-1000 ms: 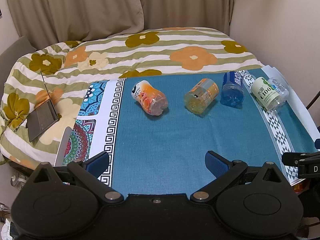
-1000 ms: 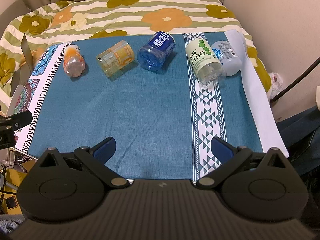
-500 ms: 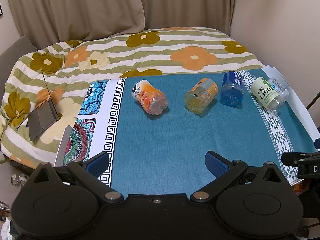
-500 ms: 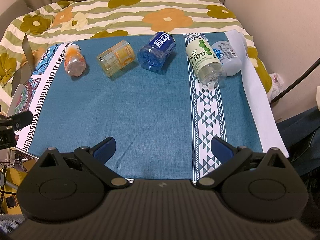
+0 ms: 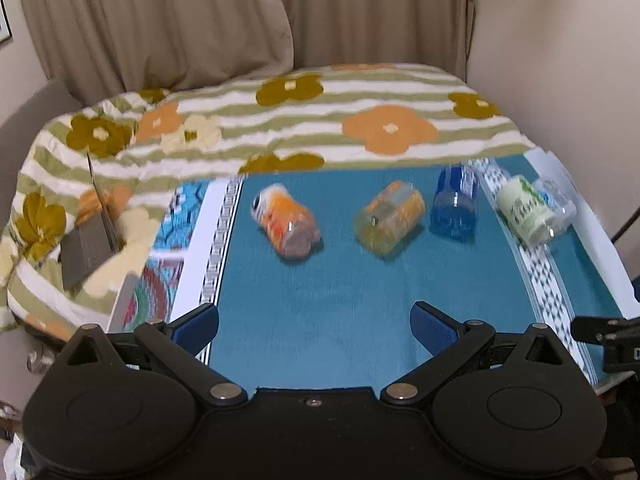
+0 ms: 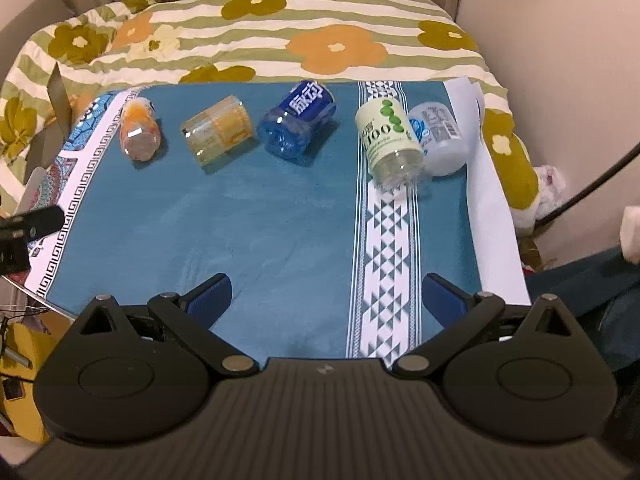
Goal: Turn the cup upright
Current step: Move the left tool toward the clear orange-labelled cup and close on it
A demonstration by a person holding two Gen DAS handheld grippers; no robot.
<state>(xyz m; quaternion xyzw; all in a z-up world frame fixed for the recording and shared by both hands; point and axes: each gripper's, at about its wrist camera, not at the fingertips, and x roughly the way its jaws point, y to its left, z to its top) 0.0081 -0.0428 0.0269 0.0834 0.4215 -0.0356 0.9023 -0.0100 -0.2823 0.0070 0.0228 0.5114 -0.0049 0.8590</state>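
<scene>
Several bottle-cut cups lie on their sides in a row on a teal cloth (image 6: 280, 220): an orange one (image 6: 138, 134), a yellow one (image 6: 218, 134), a blue one (image 6: 298, 120), a green-labelled one (image 6: 390, 140) and a clear pale one (image 6: 440, 136). The left wrist view shows the orange cup (image 5: 286, 220), the yellow cup (image 5: 390, 218), the blue cup (image 5: 454, 204) and the green-labelled cup (image 5: 524, 210). My left gripper (image 5: 314, 324) is open and empty near the front edge. My right gripper (image 6: 326, 296) is open and empty, well short of the cups.
A flowered striped quilt (image 5: 320, 120) lies behind the cloth. A grey laptop (image 5: 90, 244) sits at the left on the quilt. A wall (image 6: 560, 40) stands close on the right, with a black cable (image 6: 592, 184) beside it.
The left wrist view has shifted so the cups sit slightly lower and blurred; the left gripper is moving. The right gripper has crept slightly forward. Both stay open.
</scene>
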